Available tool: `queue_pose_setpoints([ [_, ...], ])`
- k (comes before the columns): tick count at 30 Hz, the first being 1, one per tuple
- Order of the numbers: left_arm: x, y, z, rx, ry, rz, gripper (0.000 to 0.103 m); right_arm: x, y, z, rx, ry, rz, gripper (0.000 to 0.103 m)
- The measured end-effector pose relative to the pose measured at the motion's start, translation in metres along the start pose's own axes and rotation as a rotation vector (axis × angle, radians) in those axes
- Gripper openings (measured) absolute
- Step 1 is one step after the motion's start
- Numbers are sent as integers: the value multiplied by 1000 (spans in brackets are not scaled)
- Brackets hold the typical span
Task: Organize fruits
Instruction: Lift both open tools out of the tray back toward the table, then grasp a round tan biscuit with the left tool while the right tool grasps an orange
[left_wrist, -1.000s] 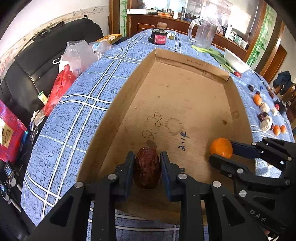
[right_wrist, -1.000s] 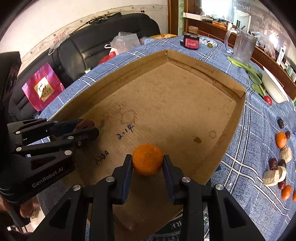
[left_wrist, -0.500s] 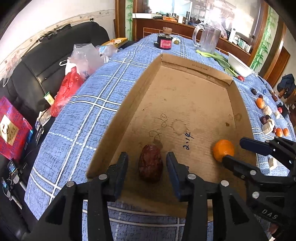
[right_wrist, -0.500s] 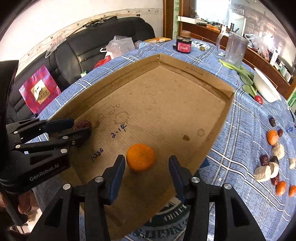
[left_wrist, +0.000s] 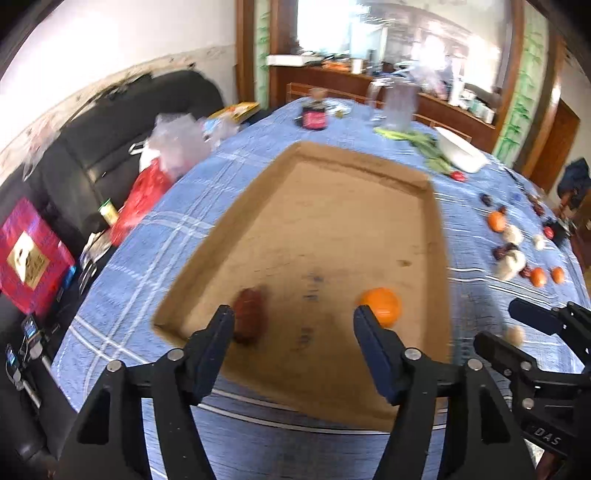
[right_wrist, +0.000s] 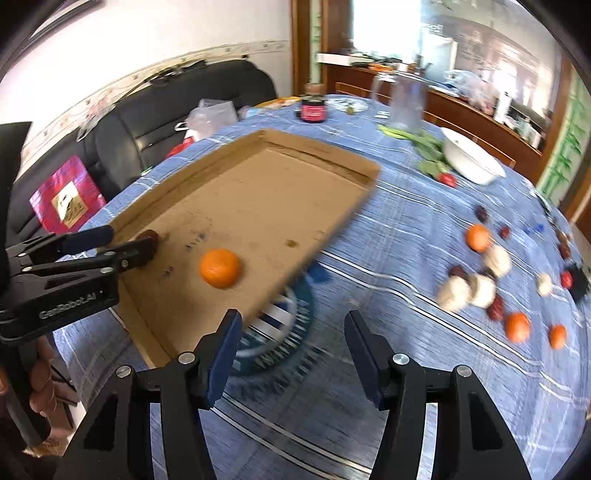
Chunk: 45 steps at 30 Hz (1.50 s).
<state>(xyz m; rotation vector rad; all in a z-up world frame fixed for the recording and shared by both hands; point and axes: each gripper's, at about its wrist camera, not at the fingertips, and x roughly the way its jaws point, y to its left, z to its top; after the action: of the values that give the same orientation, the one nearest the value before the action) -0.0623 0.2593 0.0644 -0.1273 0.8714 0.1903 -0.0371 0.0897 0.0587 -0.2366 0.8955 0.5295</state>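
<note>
A shallow cardboard tray (left_wrist: 439, 236) (right_wrist: 325, 155) lies on the blue checked tablecloth. A dark red date (left_wrist: 251, 319) (right_wrist: 149, 236) rests on the tray floor near its front left corner. An orange mandarin (left_wrist: 382, 306) (right_wrist: 220, 272) sits on the floor to the right of the date. My left gripper (left_wrist: 293, 325) hangs over the tray's front part, its jaws opening, nothing between them; the date lies just beside its left finger. My right gripper (right_wrist: 291, 328) is over the tablecloth right of the tray, jaws opening and empty. More mandarins, dates and pale lumps (right_wrist: 484, 284) lie scattered on the cloth at right.
At the table's far end stand a clear jug (right_wrist: 406, 99), a dark jar (right_wrist: 314, 109), leafy greens and a white bowl (right_wrist: 471, 158). A black sofa (left_wrist: 92, 147) with plastic bags and a red box borders the table's left side. A person's hand (right_wrist: 40, 384) holds the left gripper.
Both grippers let go of their fruit, opened wider and pulled back and up. The date and the mandarin stayed on the tray floor. The right gripper swung to the right, off the tray.
</note>
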Motion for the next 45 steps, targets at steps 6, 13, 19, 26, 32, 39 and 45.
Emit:
queue_pose_setpoints([
  [6, -8, -62, -2, 118, -13, -54, 68, -29, -38, -20, 68, -39, -67, 70],
  [13, -9, -127, -6, 229, -6, -105, 68, -62, -92, -44, 180, -80, -152, 72],
  [19, -5, -167, -14, 287, 22, -141, 71, -90, -147, -68, 295, -103, -236, 75],
  [26, 1, -200, -26, 330, 69, -167, 71, -118, -207, -98, 410, -119, -336, 78],
  [32, 11, -214, -39, 333, 129, -171, 71, -120, -240, -119, 479, -100, -347, 78],
  [39, 28, -227, -43, 355, 159, -138, 71, -100, -265, -113, 471, -78, -308, 78],
  [45, 44, -223, -43, 301, 183, -170, 70, -60, -303, -88, 464, -22, -270, 78],
])
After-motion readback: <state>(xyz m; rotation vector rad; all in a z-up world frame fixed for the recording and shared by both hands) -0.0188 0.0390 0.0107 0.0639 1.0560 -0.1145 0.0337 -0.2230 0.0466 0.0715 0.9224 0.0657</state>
